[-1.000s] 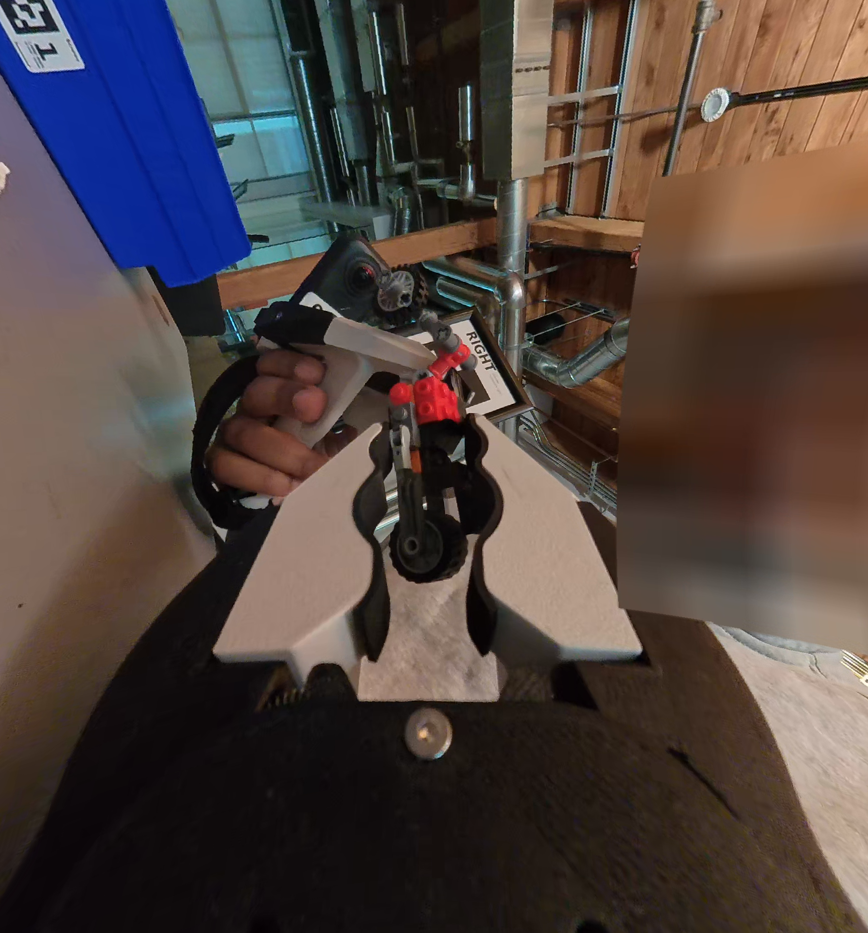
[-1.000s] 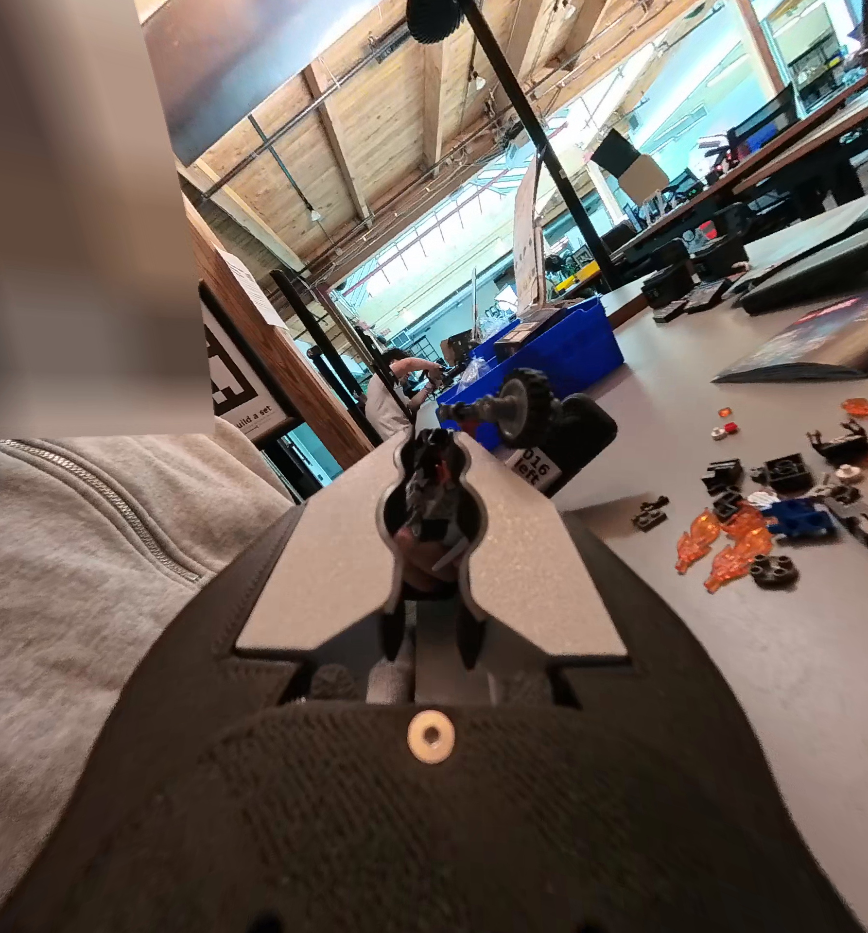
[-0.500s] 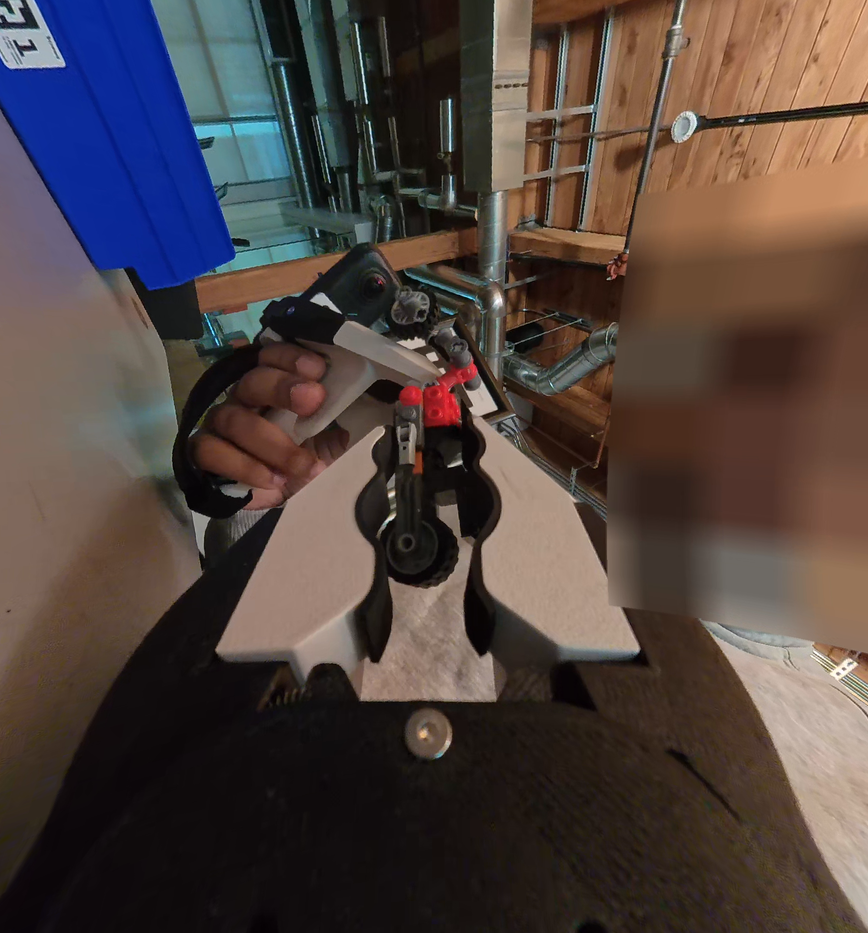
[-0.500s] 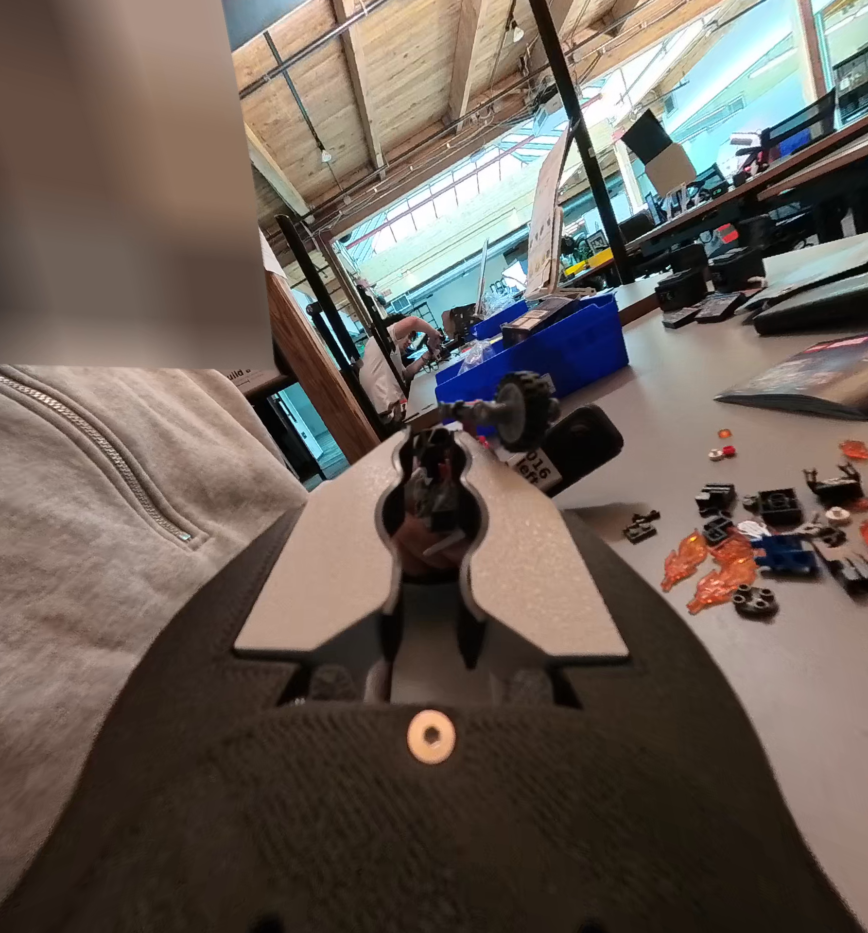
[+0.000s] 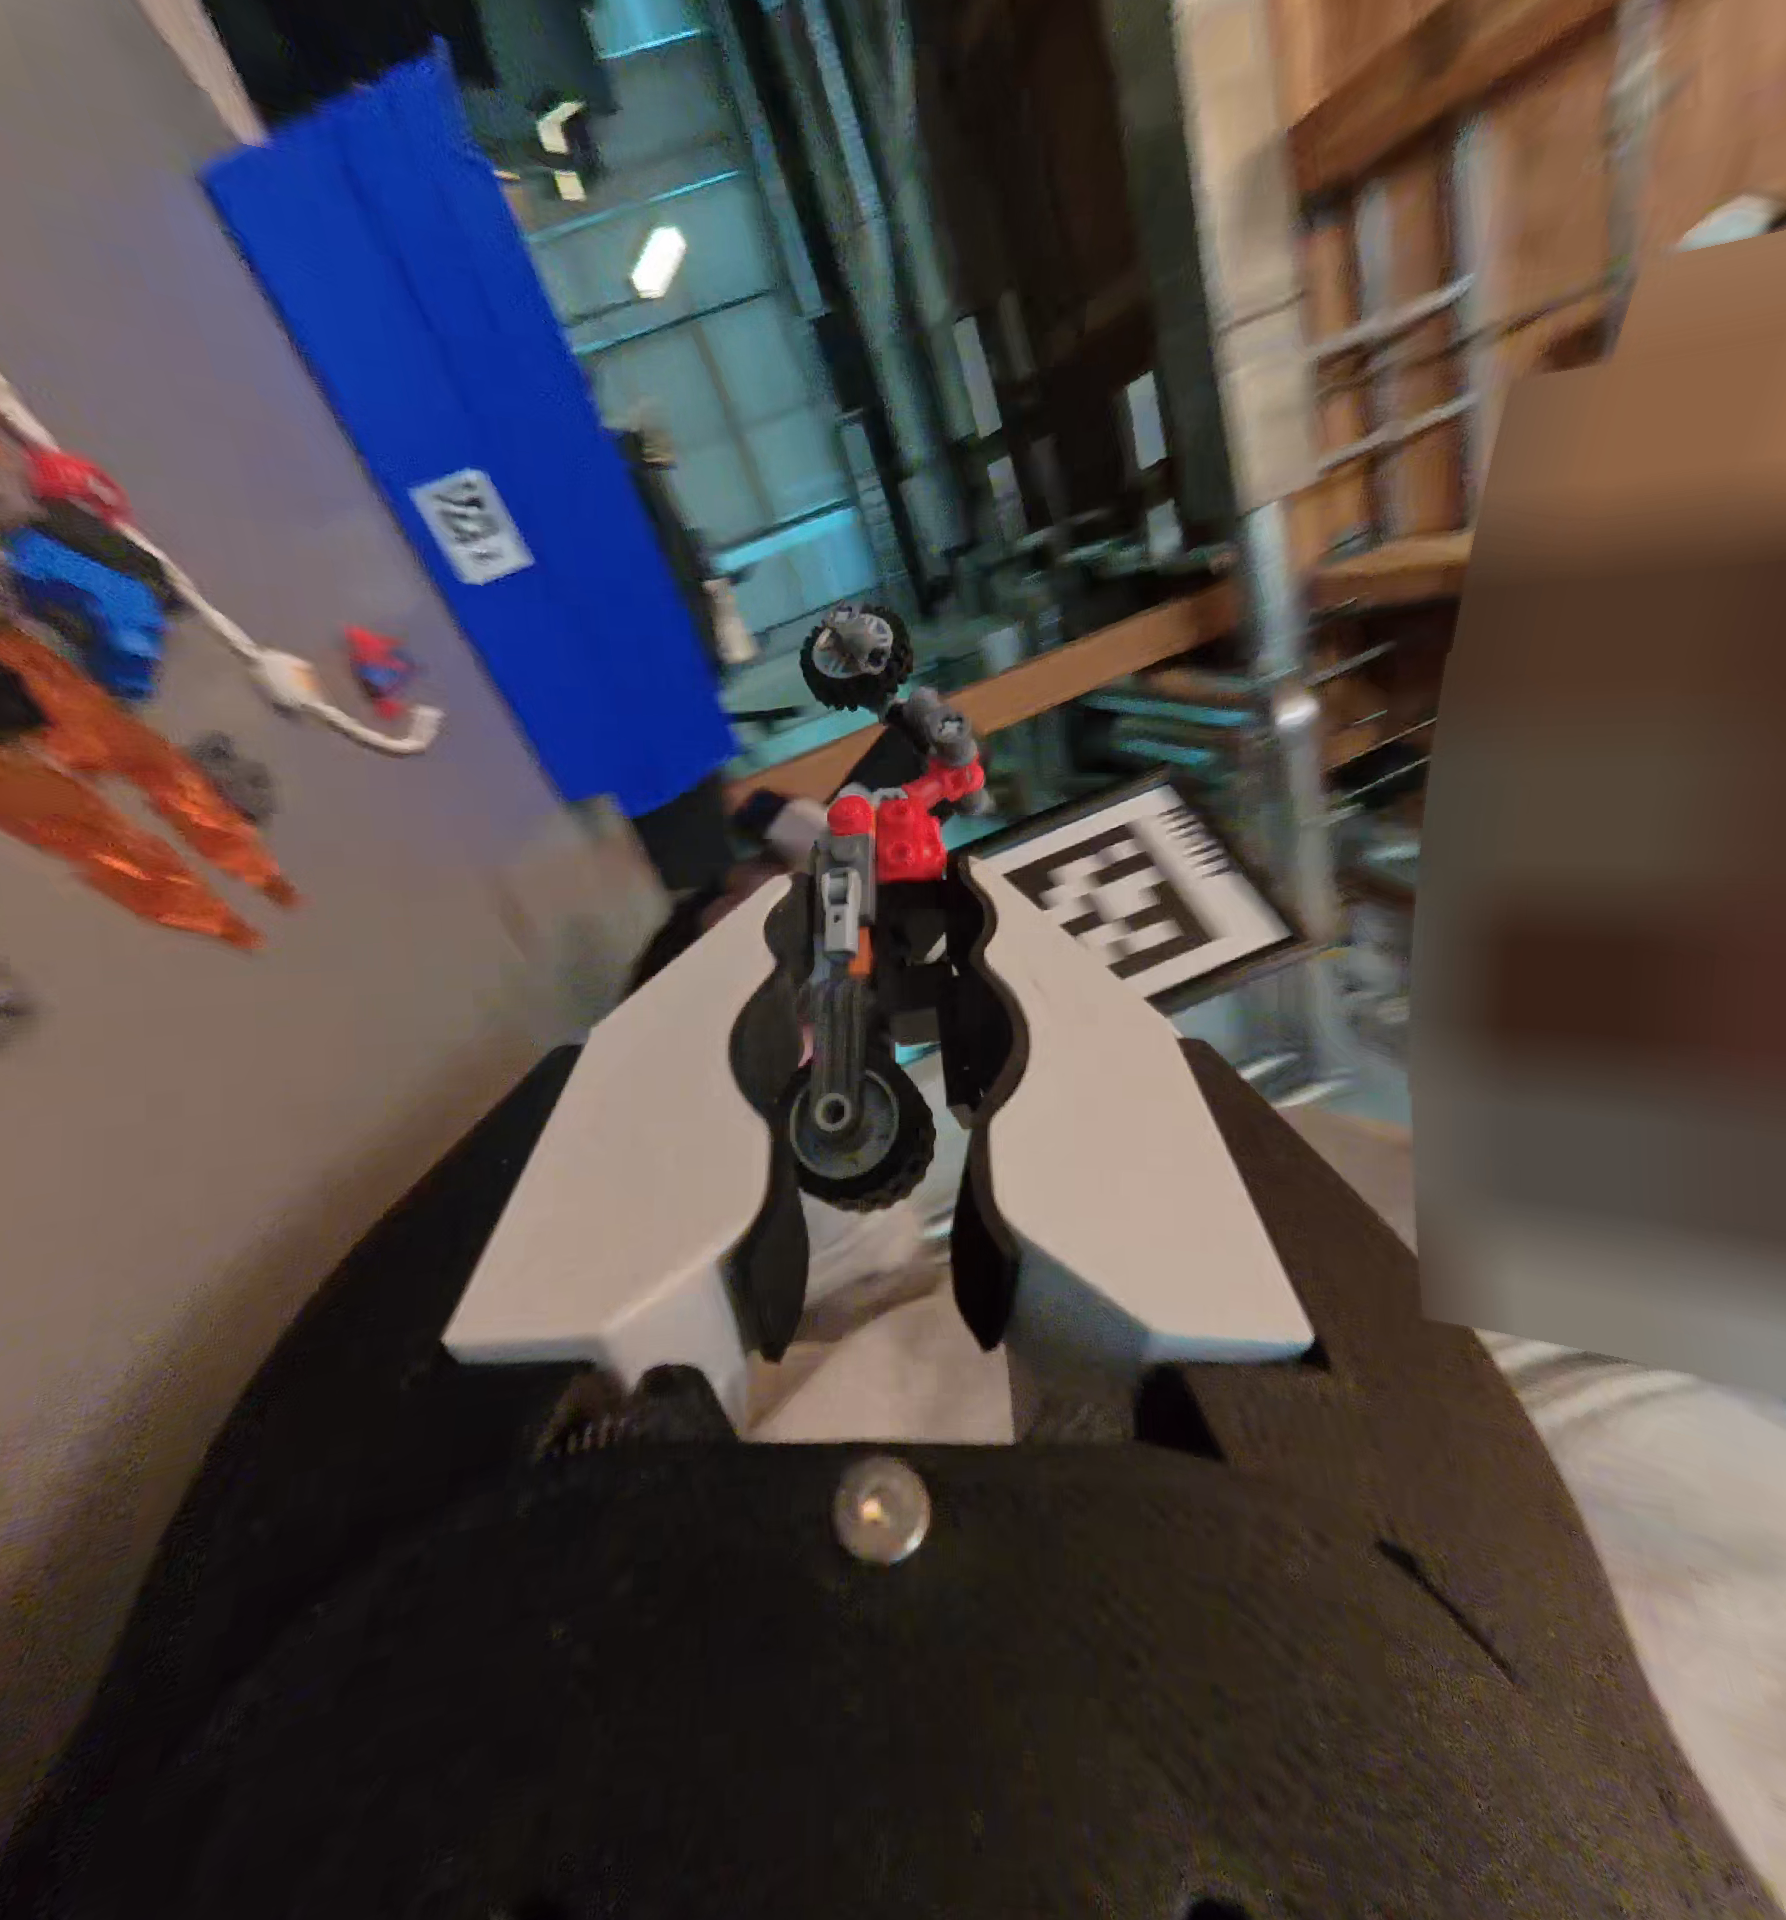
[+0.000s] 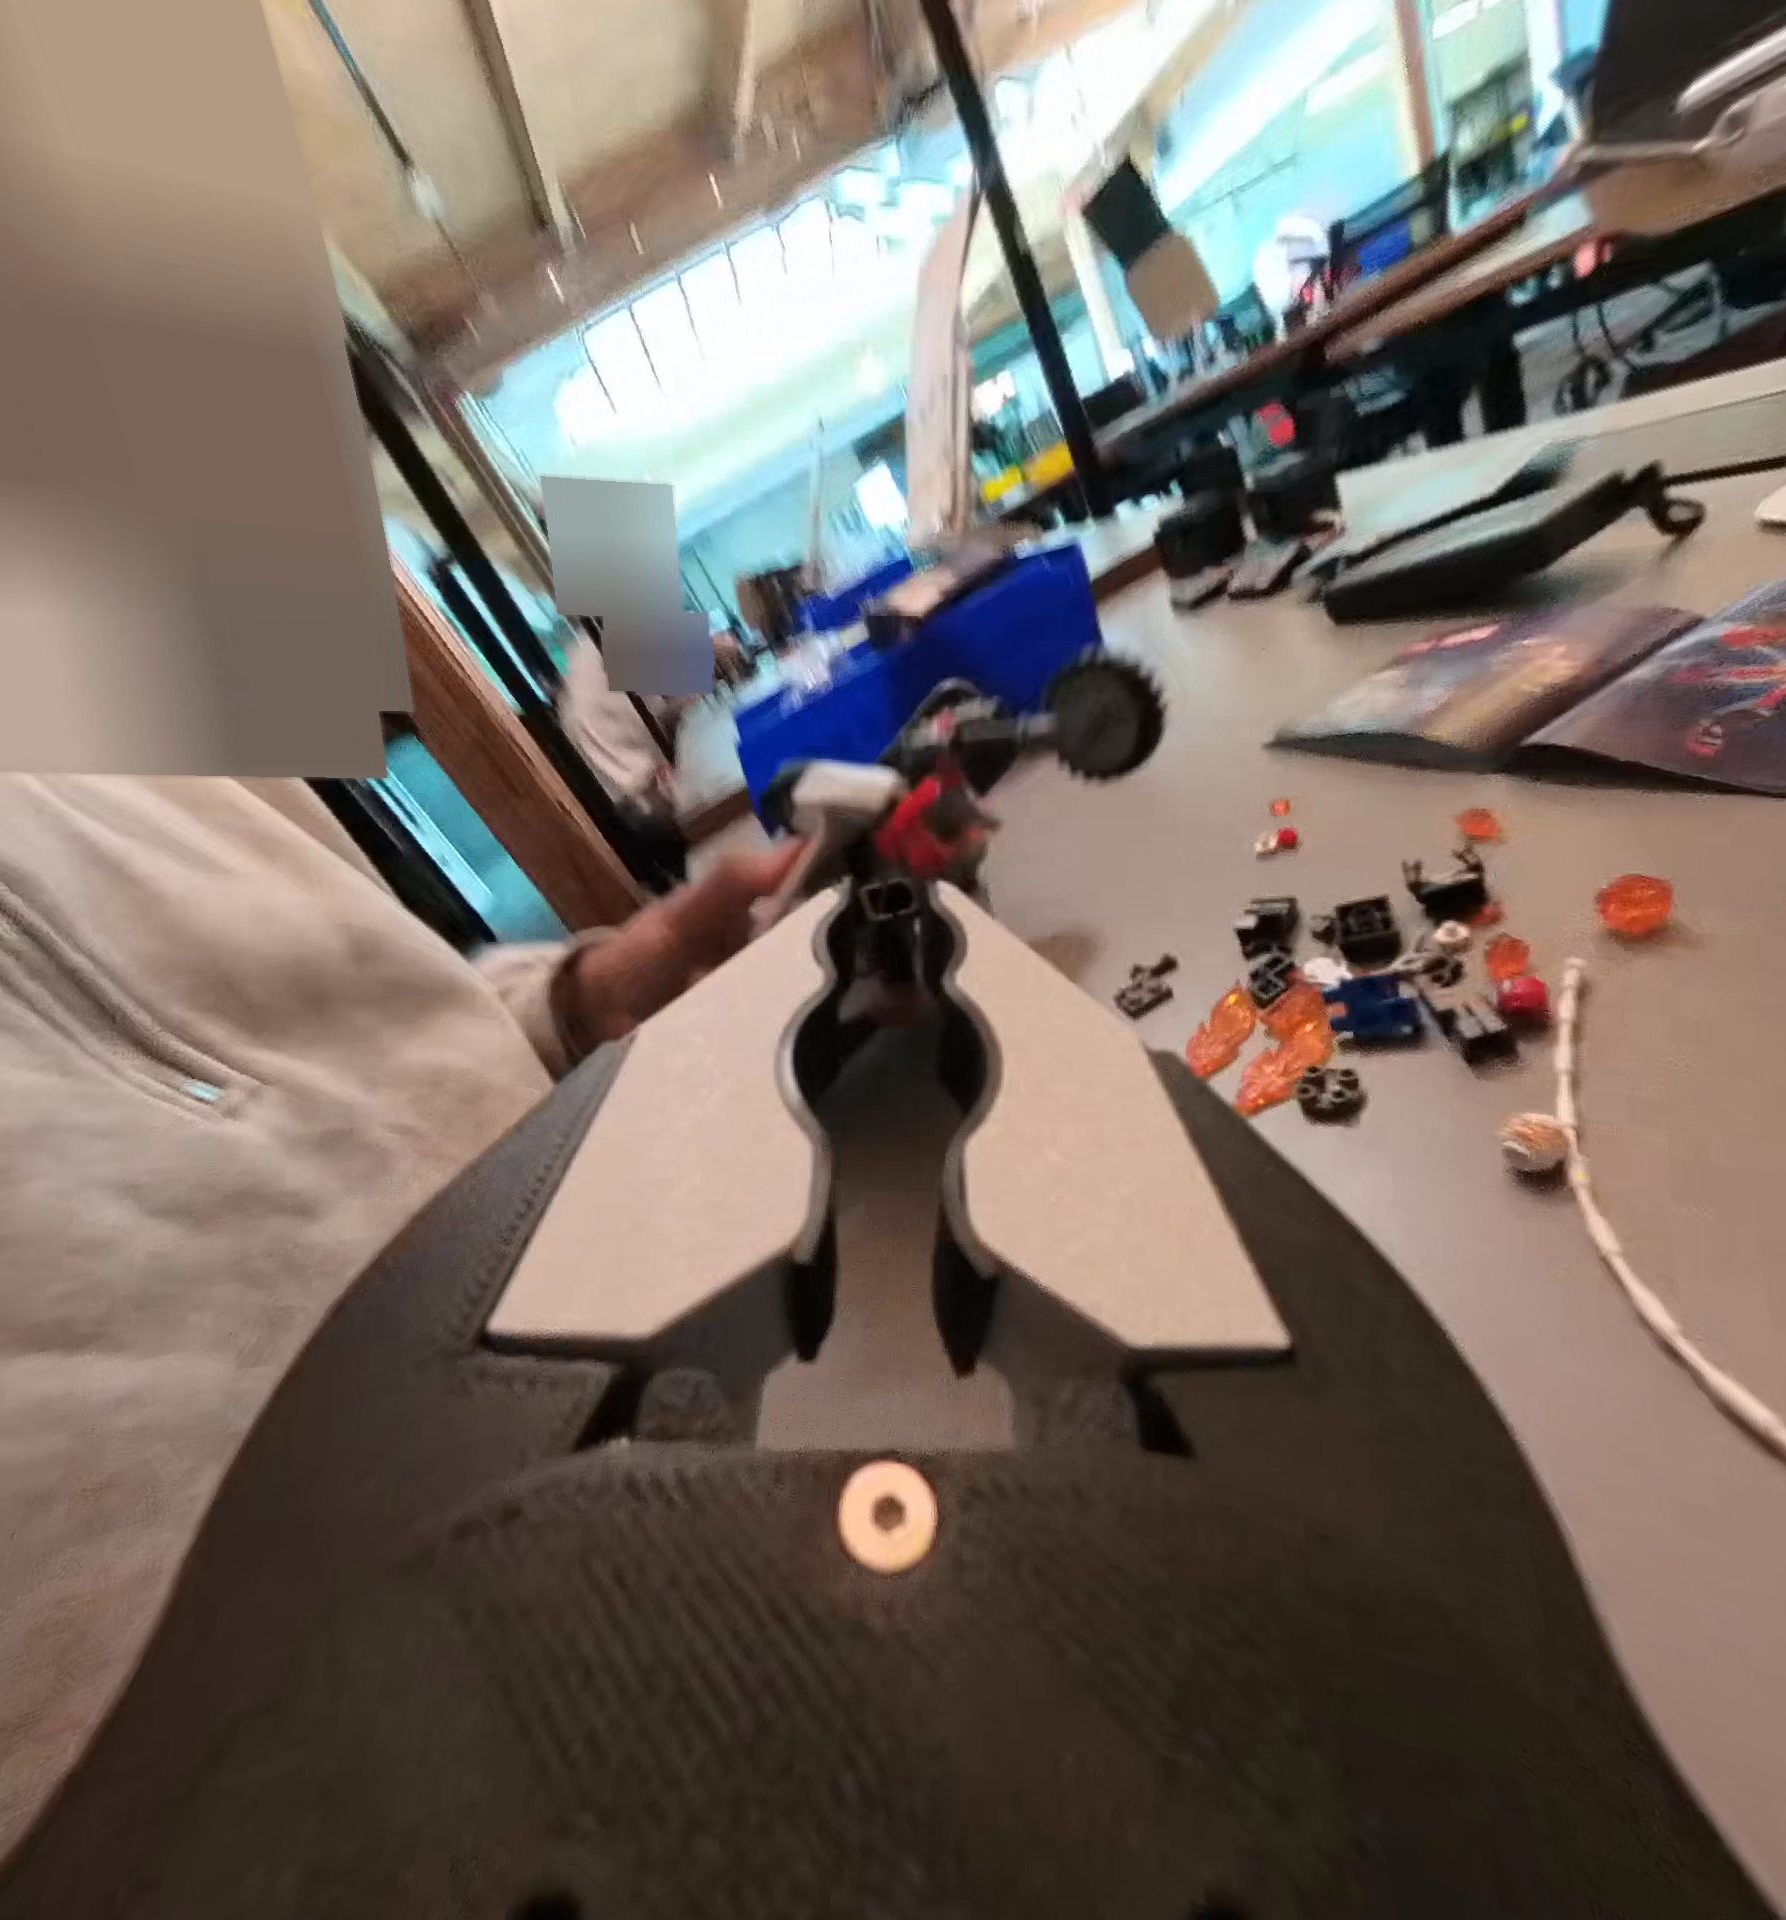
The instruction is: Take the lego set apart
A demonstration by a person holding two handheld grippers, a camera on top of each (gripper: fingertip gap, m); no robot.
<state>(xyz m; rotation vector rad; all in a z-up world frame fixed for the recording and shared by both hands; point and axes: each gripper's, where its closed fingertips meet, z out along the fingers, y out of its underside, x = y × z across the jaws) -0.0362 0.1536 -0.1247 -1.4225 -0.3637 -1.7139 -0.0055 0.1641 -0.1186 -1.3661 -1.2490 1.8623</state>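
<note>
My left gripper (image 5: 884, 894) is shut on a small lego motorcycle (image 5: 894, 847) with a red body. One black wheel (image 5: 858, 1138) sits between my fingers and the other wheel (image 5: 856, 660) sticks out past the tips. In the right wrist view the motorcycle (image 6: 920, 826) hangs in the air above the table. My right gripper (image 6: 887, 902) is shut on a small black lego piece (image 6: 889, 899) right under the motorcycle. I cannot tell whether that piece is still joined to it.
Loose lego parts lie on the grey table (image 6: 1647, 1403): orange flame pieces (image 6: 1268, 1044), a blue piece (image 6: 1372, 1016), black bits, and a white string piece (image 6: 1595, 1226). An open booklet (image 6: 1595, 686) and a blue bin (image 6: 930, 644) lie farther back. A grey-sleeved person is close on the left. Left tips to right tips: about 4 centimeters.
Both views have swung towards the table and are blurred. The right gripper has slid back off the motorcycle's body and now pinches only a small black piece at its tips.
</note>
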